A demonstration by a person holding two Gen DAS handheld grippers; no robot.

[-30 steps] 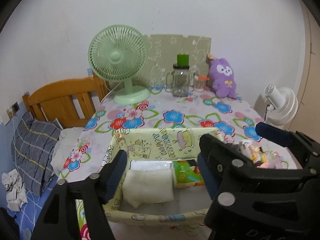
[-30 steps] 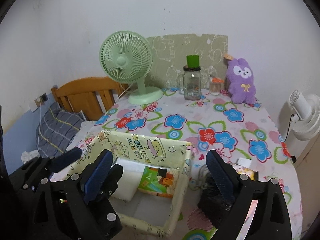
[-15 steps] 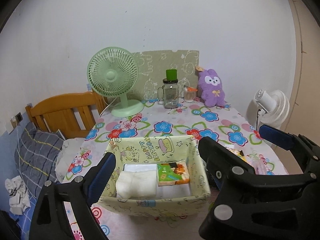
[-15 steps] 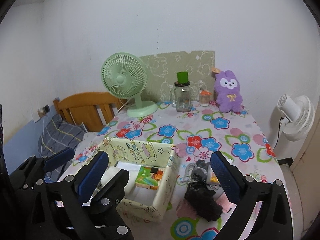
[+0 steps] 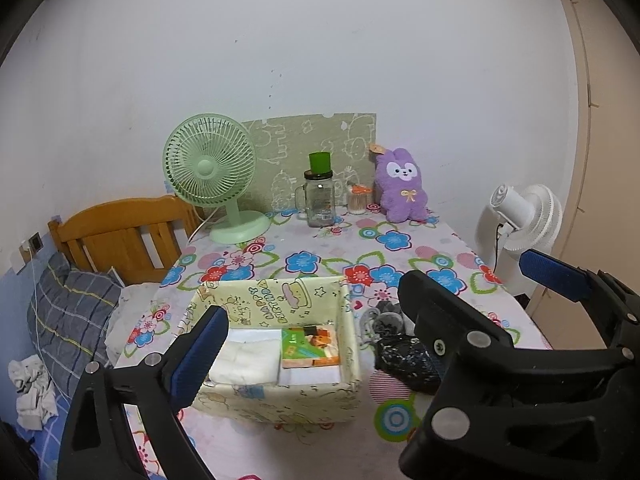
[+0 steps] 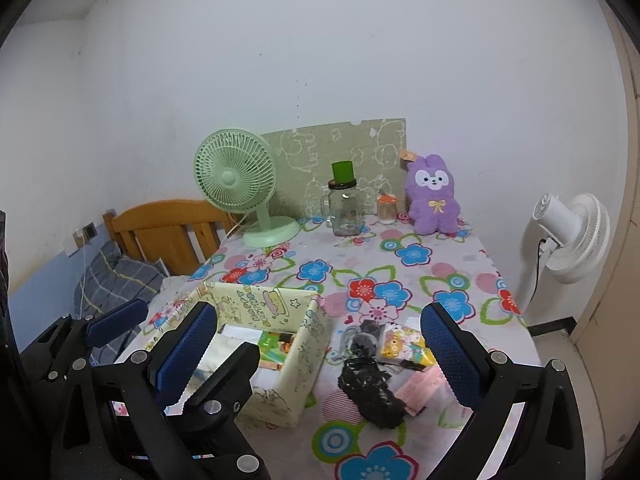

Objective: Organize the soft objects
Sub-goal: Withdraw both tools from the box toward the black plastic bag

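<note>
A pale yellow cartoon-print fabric box (image 5: 256, 308) (image 6: 308, 356) stands on the flowered tablecloth. Inside lie a folded white cloth (image 5: 244, 360) and a green-and-orange tissue pack (image 5: 310, 346) (image 6: 276, 350). To its right lie a crumpled black bag (image 5: 404, 364) (image 6: 372, 388), a yellow cartoon tissue pack (image 6: 404, 348) and a pink pack (image 6: 420, 388). A purple plush rabbit (image 5: 402, 188) (image 6: 434, 200) sits at the back. My left gripper (image 5: 316, 340) is open and empty, above and before the box. My right gripper (image 6: 320, 352) is open and empty, over the box's right wall and the black bag.
A green desk fan (image 5: 212, 176), a glass jar with a green cup on it (image 5: 319, 196) and a small orange-lidded jar (image 5: 357, 200) stand at the back. A wooden headboard (image 5: 120, 232) and bedding are left of the table, a white floor fan (image 5: 524, 216) right.
Both grippers have pulled back and up from the box, which now looks smaller and farther. The black bag and tissue packs have come into view. Both stay open and empty.
</note>
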